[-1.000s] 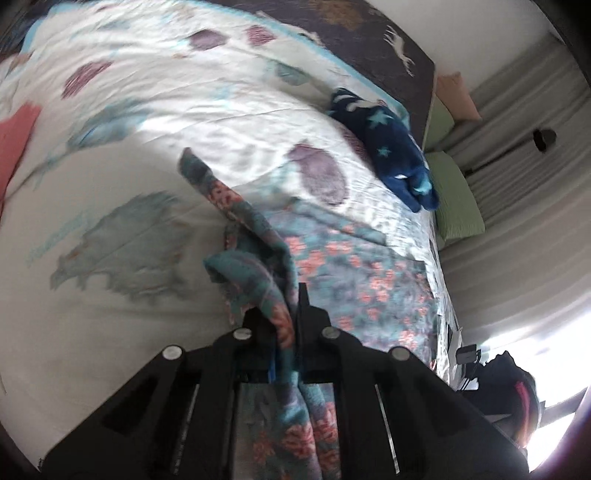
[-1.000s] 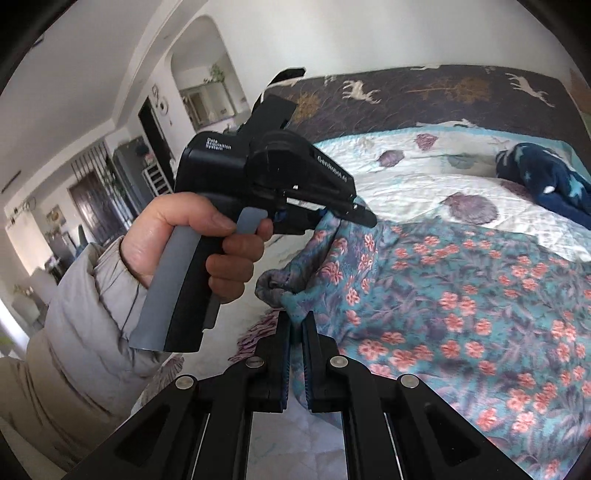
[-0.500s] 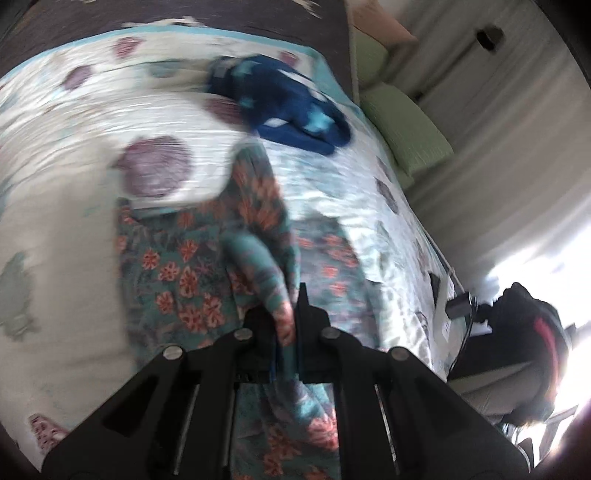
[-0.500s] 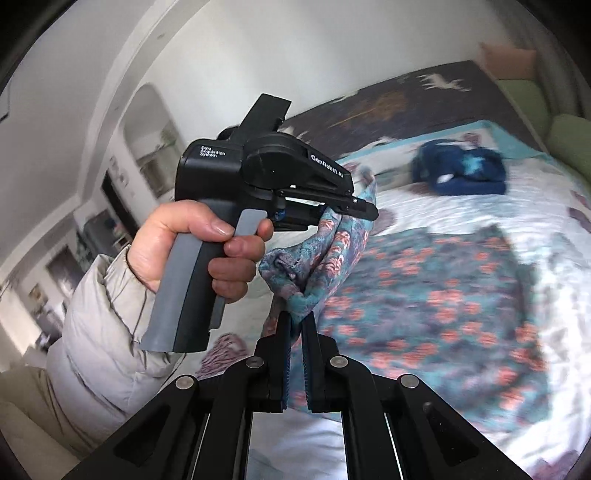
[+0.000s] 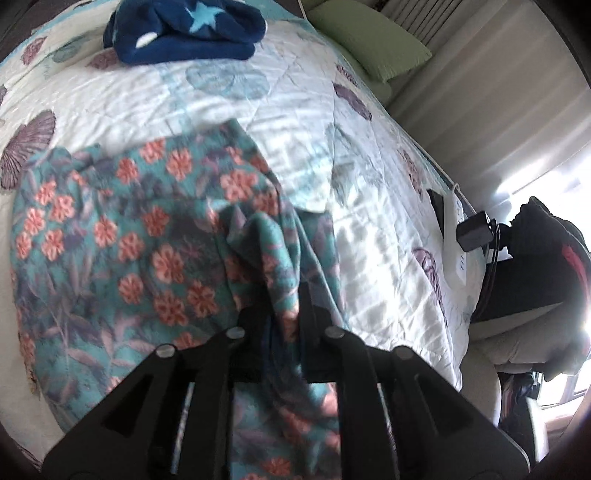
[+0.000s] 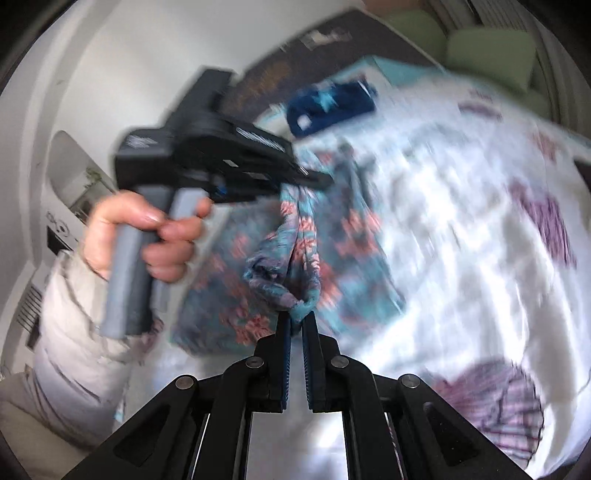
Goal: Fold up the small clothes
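A teal garment with pink flowers lies partly on the white quilted bed. My left gripper is shut on a bunched edge of it, which hangs down between the fingers. My right gripper is shut on another edge of the same floral garment, lifted above the bed. The left gripper also shows in the blurred right wrist view, held in a hand, with cloth hanging from its tips.
A folded dark blue garment with stars lies near the head of the bed. Green pillows sit by the curtained window. A dark bag and a small black device stand off the bed's right edge.
Both grippers have swung to the right across the bed carrying the garment's edge over itself. The spread part now lies to the left under the left gripper. The right wrist view is motion-blurred.
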Motion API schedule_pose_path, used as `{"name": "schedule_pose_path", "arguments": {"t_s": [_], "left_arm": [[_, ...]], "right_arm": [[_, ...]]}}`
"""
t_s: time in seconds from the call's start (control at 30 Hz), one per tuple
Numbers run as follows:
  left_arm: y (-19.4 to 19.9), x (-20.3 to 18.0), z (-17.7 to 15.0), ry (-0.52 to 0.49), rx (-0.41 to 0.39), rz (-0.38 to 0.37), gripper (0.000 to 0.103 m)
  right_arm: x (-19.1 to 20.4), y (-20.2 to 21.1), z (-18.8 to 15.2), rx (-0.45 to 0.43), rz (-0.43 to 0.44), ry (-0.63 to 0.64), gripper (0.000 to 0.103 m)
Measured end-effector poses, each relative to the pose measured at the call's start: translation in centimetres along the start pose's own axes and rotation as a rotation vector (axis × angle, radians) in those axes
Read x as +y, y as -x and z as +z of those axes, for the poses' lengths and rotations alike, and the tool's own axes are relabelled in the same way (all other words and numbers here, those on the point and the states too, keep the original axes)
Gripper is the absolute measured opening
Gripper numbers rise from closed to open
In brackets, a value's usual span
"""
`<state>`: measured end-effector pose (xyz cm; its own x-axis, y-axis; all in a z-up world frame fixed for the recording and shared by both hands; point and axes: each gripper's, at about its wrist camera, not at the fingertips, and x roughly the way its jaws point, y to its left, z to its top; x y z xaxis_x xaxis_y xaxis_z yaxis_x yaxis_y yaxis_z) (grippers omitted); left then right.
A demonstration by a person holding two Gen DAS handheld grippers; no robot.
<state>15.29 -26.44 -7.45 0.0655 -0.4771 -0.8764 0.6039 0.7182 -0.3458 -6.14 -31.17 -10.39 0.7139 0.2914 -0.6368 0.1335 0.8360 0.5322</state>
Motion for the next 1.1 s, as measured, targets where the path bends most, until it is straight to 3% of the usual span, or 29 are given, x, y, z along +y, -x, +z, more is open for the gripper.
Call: {"name": "schedule_pose_path", "arguments": {"t_s": [0.1,0.23,0.37,0.43,0.53,0.7,0.8,0.97,1.1], "left_arm": [[1.5,-0.4,-0.5,-0.019,-0.035,-0.03,0.024],[6.3,-0.6,-2.1,-0.074,-0.155,-0.019,0.044],[10.2,0.8,-5.2,-0.102,-0.243,0.015,0.049],[11.3,2.2,-7.7,-0.104,-0.267,0.055,0.056],[11.9,5.0,-12.2,-0.074,-0.274,0.138,0.059],[11.6,8.2,-18.3,0.03,-0.245,0.189,0.06],[10.7,7.1,-20.7,-0.02,-0.239,0.2,0.06],[8.4,6.0,-20.6,-0.052,-0.214,0.213,0.061],[7.0,6.2,-19.3,-0.059,-0.226,0.306,0.061]], "right_arm": [[-1.5,-0.1,-0.3,0.024,-0.021,-0.033,0.006],[-2.7,1.0,0.4,-0.01,-0.015,-0.065,0.008],[-3.3,2.1,1.2,-0.038,0.023,-0.063,0.015],[-3.4,1.8,2.1,-0.052,0.061,-0.066,0.033],[-3.2,1.0,3.8,-0.047,0.111,-0.04,0.06],[-2.5,-2.4,8.0,0.03,0.103,0.065,0.063],[-2.7,-5.5,11.1,0.106,0.152,0.057,0.063],[-4.2,-11.0,15.0,0.227,0.217,-0.049,0.063],[-4.4,-13.0,16.3,0.243,0.239,-0.094,0.063]]}}
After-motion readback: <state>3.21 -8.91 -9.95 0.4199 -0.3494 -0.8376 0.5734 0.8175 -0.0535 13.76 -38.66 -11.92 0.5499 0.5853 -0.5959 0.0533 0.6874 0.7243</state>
